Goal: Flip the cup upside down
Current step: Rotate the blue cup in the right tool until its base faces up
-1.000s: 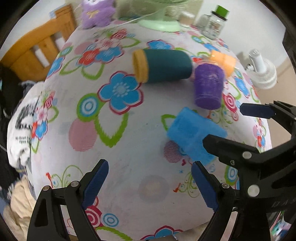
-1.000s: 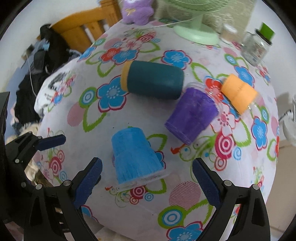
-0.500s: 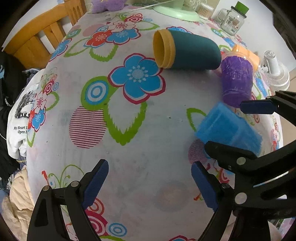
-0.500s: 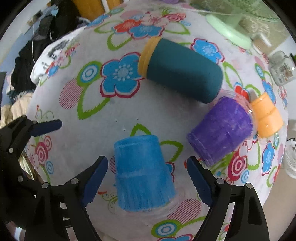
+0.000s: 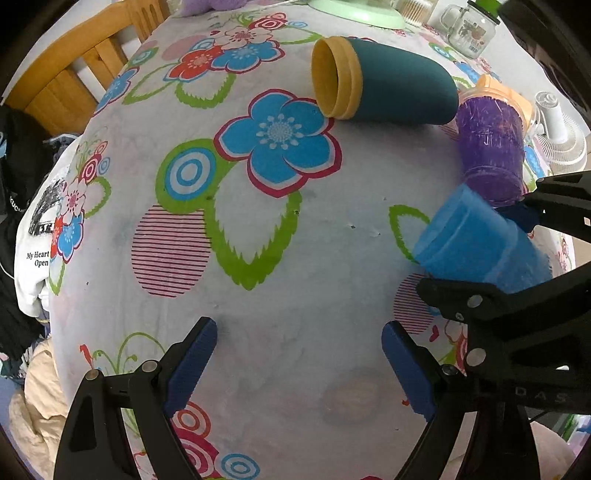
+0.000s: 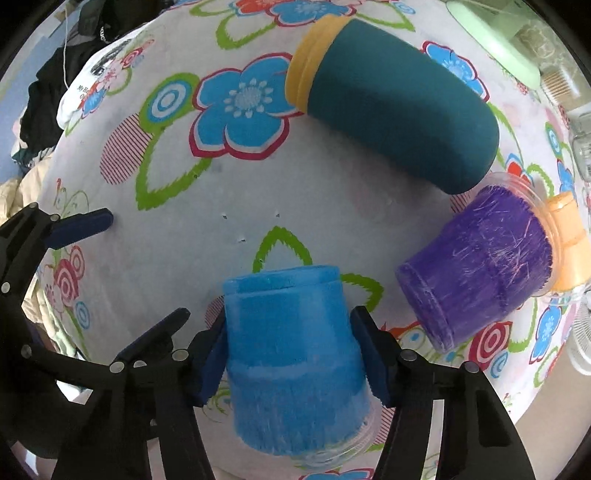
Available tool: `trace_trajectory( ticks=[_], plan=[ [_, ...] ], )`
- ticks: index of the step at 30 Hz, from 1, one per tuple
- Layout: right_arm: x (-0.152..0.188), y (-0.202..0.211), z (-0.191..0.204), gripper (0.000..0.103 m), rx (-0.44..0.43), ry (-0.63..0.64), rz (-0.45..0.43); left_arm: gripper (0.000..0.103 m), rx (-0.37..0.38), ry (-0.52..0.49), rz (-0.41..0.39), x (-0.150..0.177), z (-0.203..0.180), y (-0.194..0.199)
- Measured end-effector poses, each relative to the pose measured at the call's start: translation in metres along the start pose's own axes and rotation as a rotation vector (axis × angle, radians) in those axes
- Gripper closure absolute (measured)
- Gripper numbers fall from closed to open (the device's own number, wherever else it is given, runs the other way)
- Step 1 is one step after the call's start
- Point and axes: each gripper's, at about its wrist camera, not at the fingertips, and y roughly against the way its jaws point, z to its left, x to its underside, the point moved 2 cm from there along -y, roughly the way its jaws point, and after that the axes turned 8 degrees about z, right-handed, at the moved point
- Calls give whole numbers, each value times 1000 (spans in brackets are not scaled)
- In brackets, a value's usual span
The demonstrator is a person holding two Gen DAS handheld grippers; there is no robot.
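**Mia:** Look, the right gripper (image 6: 290, 354) has its 2 blue pads pinching the blue cup (image 6: 291, 365), one pad on each side.

**Ben:** Where is the cup sitting?

**Mia:** Near the front edge of the flowery tablecloth (image 6: 184, 206), on the right side. Its closed bottom points away from the gripper and its clear rim is close to the gripper.

**Ben:** And the other one?

**Mia:** The left gripper (image 5: 299, 360) is spread wide. Nothing is between its pads, just cloth. It hangs over the front of the table, left of the blue cup (image 5: 480, 247).

**Ben:** What else is close by?

**Mia:** A purple cup (image 6: 484, 266) is just beside the blue one, on its right. It looks tipped, but I cannot tell if it lies flat. An orange cup (image 6: 570, 251) is touching it from behind. A big teal cup (image 6: 399, 118) with a yellow rim lies on its side behind them, very near the purple cup.

**Ben:** Anything far back?

**Mia:** A glass jar (image 5: 471, 27) with a green lid, the pale green base of a fan (image 5: 354, 11), and a wooden chair (image 5: 74, 74) on the left. A small white fan (image 5: 557, 129) is off to the right.
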Motion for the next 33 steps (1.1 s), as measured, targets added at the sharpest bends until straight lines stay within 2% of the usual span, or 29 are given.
trace_trajectory(
  ticks=[4, 9, 18, 33],
  plan=[
    [2, 10, -1, 39, 14, -6, -49, 11, 16, 9, -2, -8, 6, 5],
    [10, 28, -7, 39, -1, -72, -117, 11, 14, -13, -27, -17, 6, 22],
    [46, 65, -20, 39, -16, -217, -275, 11, -16, -123, -83, -21, -9, 53],
    [95, 93, -33, 39, 30, -399, -495, 11, -37, -175, -159, -14, -32, 86]
  ],
)
